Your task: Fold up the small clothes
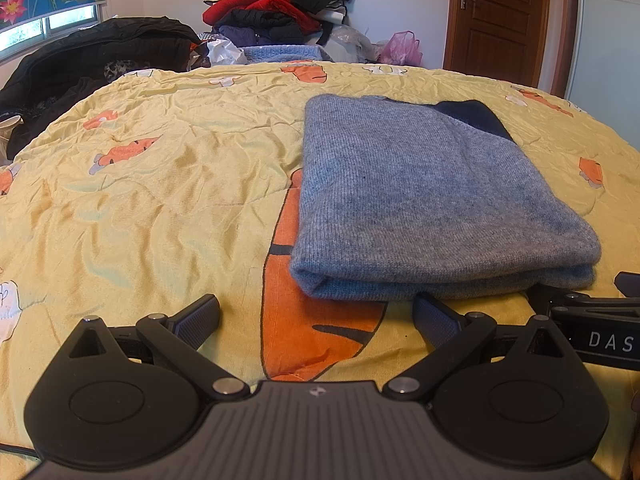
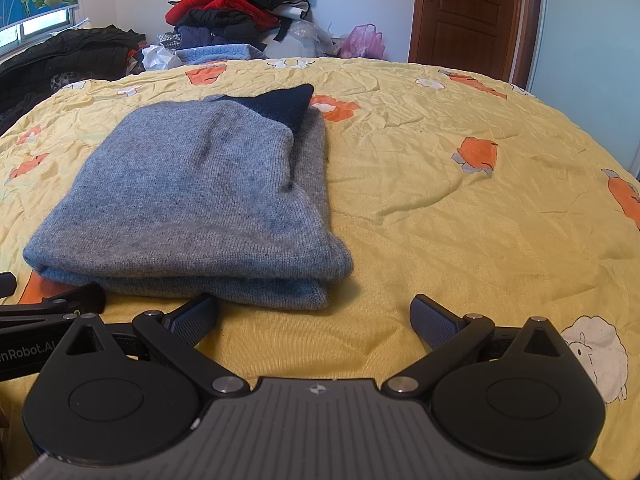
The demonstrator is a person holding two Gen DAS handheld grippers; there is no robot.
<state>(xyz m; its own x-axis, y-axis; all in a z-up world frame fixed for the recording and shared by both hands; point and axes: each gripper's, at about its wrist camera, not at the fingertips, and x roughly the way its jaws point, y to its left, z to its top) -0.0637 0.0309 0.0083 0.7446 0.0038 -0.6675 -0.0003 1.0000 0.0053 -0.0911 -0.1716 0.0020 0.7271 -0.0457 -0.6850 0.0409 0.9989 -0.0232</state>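
Observation:
A grey-blue knit garment (image 1: 432, 200) with a dark navy part at its far end lies folded in a flat stack on the yellow bedspread (image 1: 160, 184). It also shows in the right wrist view (image 2: 192, 200). My left gripper (image 1: 316, 316) is open and empty, just in front of the stack's near left corner. My right gripper (image 2: 314, 316) is open and empty, just in front of the stack's near right corner. Each gripper's body shows at the edge of the other's view.
A pile of red and dark clothes (image 1: 276, 8) is heaped beyond the far edge of the bed. A black coat (image 1: 92, 60) lies at the far left. A pink plastic bag (image 1: 400, 48) and a brown door (image 1: 500, 20) are at the back right.

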